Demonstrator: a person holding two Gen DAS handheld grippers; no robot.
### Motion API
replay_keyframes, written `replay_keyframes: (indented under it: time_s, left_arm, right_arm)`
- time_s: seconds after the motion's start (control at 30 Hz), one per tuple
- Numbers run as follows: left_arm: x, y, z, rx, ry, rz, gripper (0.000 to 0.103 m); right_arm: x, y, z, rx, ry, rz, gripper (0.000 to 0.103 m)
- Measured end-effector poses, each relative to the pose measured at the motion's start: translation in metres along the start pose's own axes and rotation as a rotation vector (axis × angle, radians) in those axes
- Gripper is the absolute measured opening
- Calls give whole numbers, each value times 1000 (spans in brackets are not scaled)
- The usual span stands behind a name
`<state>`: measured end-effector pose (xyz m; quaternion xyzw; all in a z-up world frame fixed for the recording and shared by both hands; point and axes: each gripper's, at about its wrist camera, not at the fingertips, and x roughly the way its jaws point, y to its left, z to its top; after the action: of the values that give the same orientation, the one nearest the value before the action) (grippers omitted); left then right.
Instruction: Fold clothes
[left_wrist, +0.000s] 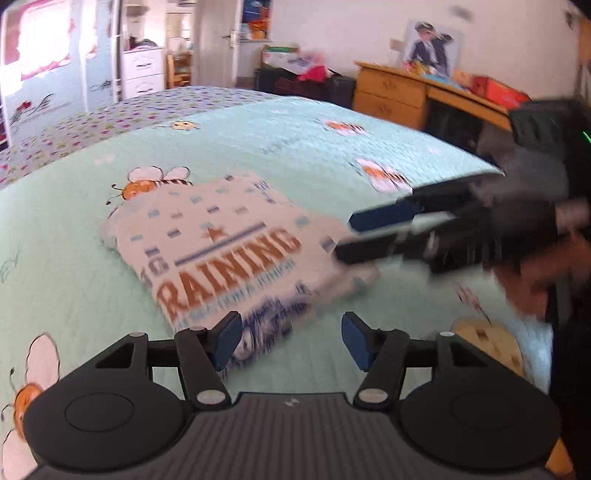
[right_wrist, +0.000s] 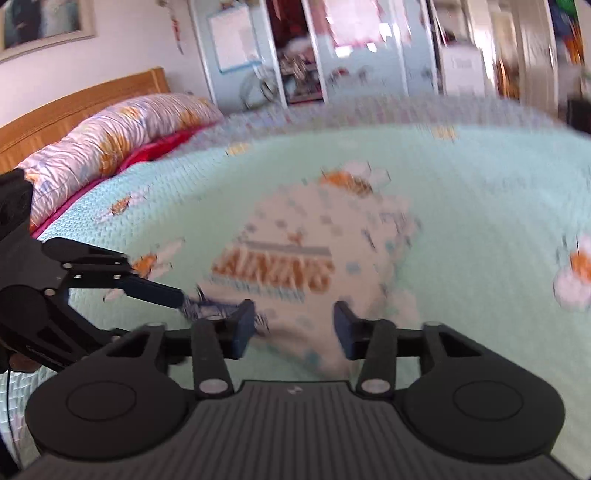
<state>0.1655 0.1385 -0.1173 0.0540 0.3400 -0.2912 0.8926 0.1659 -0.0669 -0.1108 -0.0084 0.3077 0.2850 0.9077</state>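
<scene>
A folded white shirt (left_wrist: 229, 251) with orange "TRAINING" lettering lies on the mint green bedspread (left_wrist: 74, 258) printed with bees. In the left wrist view my left gripper (left_wrist: 291, 339) is open, low over the shirt's near corner, and nothing is pinched between its blue pads. My right gripper (left_wrist: 343, 238) reaches in from the right with its fingers slightly apart at the shirt's right edge. In the blurred right wrist view the right gripper (right_wrist: 295, 325) is open above the shirt (right_wrist: 314, 258), which lies flat below the jaws. The left gripper (right_wrist: 155, 277) enters from the left at the shirt's corner.
A person's hand (left_wrist: 535, 284) holds the right gripper. A wooden desk (left_wrist: 399, 92) with boxes stands past the bed's far edge. A flowered quilt roll (right_wrist: 110, 129) and a wooden headboard (right_wrist: 74, 103) are at the bed's left end. Wardrobes (right_wrist: 332, 48) line the far wall.
</scene>
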Motion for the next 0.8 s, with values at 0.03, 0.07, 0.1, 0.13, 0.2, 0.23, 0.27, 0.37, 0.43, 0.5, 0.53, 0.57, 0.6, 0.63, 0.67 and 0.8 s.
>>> replay_keyframes:
  time_s: [0.03, 0.07, 0.1, 0.13, 0.2, 0.23, 0.27, 0.37, 0.43, 0.5, 0.53, 0.57, 0.6, 0.63, 0.67, 0.8]
  left_arm:
    - [9, 3, -2, -5, 34, -7, 65]
    - [17, 5, -5, -6, 72, -7, 65]
    - [19, 5, -10, 3, 102, 4, 64]
    - [16, 2, -15, 20, 104, 7, 64]
    - [2, -4, -17, 53, 93, -6, 65]
    - [-3, -6, -13, 67, 73, -12, 65]
    - [-7, -8, -9, 82, 54, -18, 65]
    - [-8, -6, 10, 110, 6, -11, 67]
    - [6, 5, 24, 97, 0, 26, 70]
    - [25, 18, 27, 42, 53, 29, 70]
    - [33, 22, 22, 22, 94, 30, 70]
    - [36, 20, 14, 30, 122, 39, 69]
    - [32, 16, 5, 53, 117, 48, 69]
    - [26, 11, 0, 69, 96, 48, 70]
    - [19, 5, -6, 85, 76, 49, 70]
    - [12, -2, 7, 139, 21, 43, 70]
  right_arm:
    - [10, 6, 1, -33, 10, -20, 57]
    - [20, 12, 2, -67, 19, -40, 57]
    - [29, 16, 1, -102, 40, -64, 57]
    - [35, 19, -8, -139, 90, -95, 55]
    - [31, 23, -23, -191, 120, -126, 53]
    - [18, 26, -27, -203, 97, -118, 54]
    - [10, 29, -24, -203, 80, -106, 54]
    - [-1, 34, 1, -191, -9, -97, 58]
    - [14, 31, 28, -194, -56, -130, 64]
    - [39, 19, 42, -173, -41, -159, 69]
    - [53, 10, 41, -153, 4, -171, 69]
    - [66, 1, 37, -131, 58, -178, 68]
    - [72, -5, 26, -114, 108, -171, 68]
    - [66, -6, 14, -127, 96, -171, 68]
    - [59, -6, 3, -146, 83, -172, 69]
    - [33, -5, 9, -144, -12, -156, 69]
